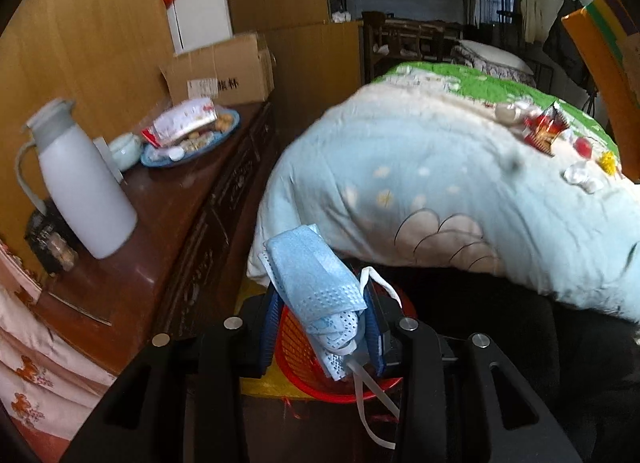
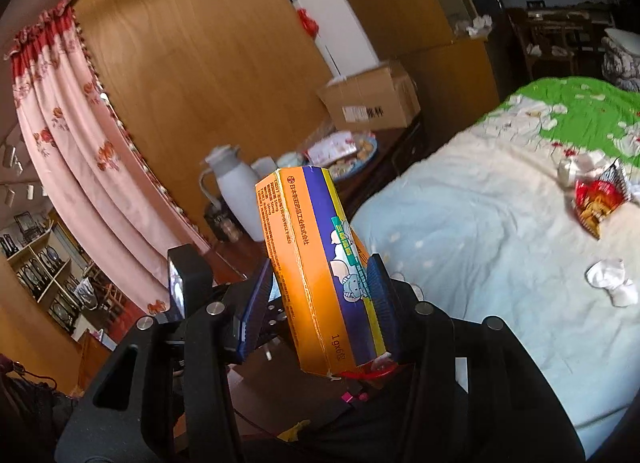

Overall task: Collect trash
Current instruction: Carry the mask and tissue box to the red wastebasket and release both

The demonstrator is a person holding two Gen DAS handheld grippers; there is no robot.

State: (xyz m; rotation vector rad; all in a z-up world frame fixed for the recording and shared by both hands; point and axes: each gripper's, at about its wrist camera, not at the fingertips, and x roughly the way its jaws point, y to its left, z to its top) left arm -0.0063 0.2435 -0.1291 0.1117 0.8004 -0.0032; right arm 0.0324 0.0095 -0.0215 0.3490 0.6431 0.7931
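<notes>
Bedroom around us: our left gripper clamps a mask over the basket; our right gripper pinches a box. Beyond, on the bed, lie a wrapper and, seemingly, tissue.

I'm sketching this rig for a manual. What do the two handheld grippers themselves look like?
Both are alike: the left gripper and right gripper have matte black angular bodies with slotted cut-outs and round silver bolt heads. Their jaws carry blue ribbed pads with black backing. No cables, sleeves or markings are visible on either.
</notes>
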